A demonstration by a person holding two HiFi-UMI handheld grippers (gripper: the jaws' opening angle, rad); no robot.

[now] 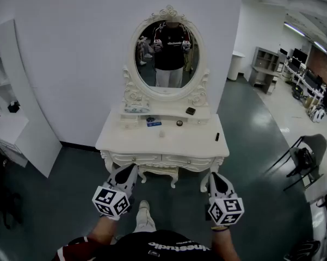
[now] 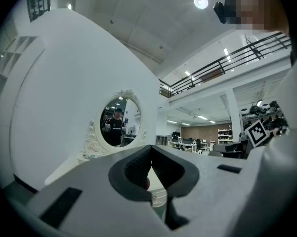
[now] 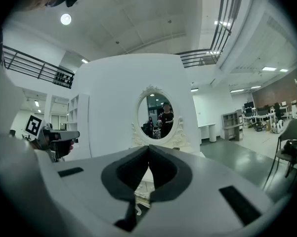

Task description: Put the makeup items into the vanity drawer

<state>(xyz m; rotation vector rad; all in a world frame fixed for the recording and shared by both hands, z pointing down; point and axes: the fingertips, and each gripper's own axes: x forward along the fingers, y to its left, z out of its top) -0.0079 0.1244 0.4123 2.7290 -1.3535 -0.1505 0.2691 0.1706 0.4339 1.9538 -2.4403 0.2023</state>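
Left gripper [image 1: 131, 168] and right gripper [image 1: 214, 176] level, both closed empty, facing vanity [image 1: 196, 143]

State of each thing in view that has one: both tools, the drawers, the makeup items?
left tool: shut, empty
right tool: shut, empty
vanity drawers: closed
black tube: on the vanity top, not in a drawer
black compact: on the raised shelf, not in a drawer

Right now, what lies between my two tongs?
In the head view, the left tongs and right tongs flank dark floor and your shoe; the vanity stands just ahead.
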